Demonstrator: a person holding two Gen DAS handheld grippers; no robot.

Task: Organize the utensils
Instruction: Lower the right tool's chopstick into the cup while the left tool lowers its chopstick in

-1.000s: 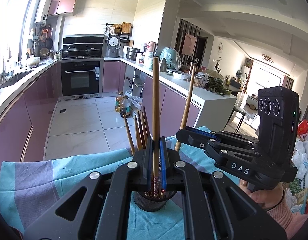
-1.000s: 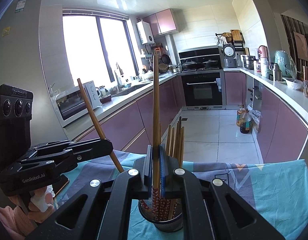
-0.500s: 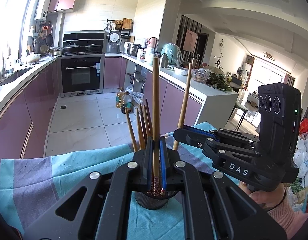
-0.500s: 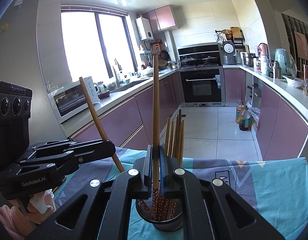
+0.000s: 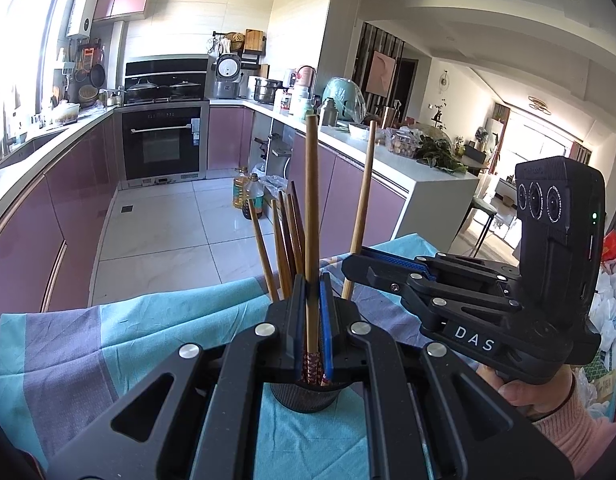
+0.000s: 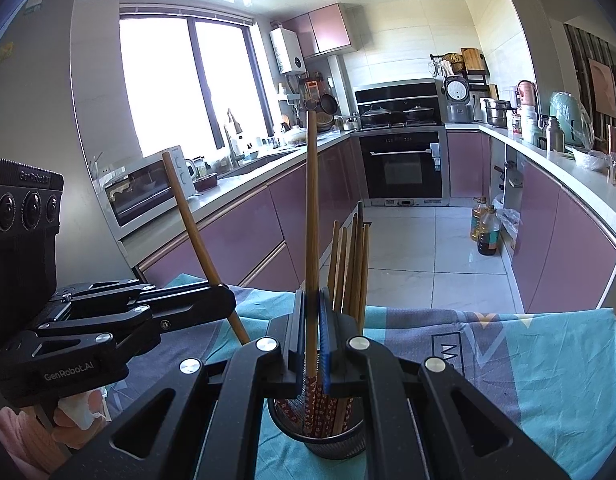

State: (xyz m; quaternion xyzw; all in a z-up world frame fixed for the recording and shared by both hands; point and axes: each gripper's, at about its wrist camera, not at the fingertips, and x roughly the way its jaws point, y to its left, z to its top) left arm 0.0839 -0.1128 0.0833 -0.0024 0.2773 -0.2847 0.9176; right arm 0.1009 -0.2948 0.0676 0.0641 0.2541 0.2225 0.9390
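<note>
A black mesh cup (image 6: 320, 436) stands on the teal and purple cloth (image 6: 540, 364) with several wooden chopsticks (image 6: 354, 264) upright in it. My right gripper (image 6: 311, 300) is shut on one long chopstick (image 6: 312, 200), whose patterned lower end reaches into the cup. In the left wrist view my left gripper (image 5: 312, 292) is shut on another chopstick (image 5: 312, 200) above the same cup (image 5: 303, 398). Each gripper shows in the other's view: the right gripper (image 5: 354, 266) at the right, the left gripper (image 6: 227, 300) at the left, both beside the cup.
The cloth-covered table ends just beyond the cup; behind it lies a tiled kitchen floor with oil bottles (image 6: 486, 228). Purple cabinets and counters run along both sides, with an oven (image 5: 161, 144) at the far end. A hand (image 5: 536, 388) grips the right gripper's handle.
</note>
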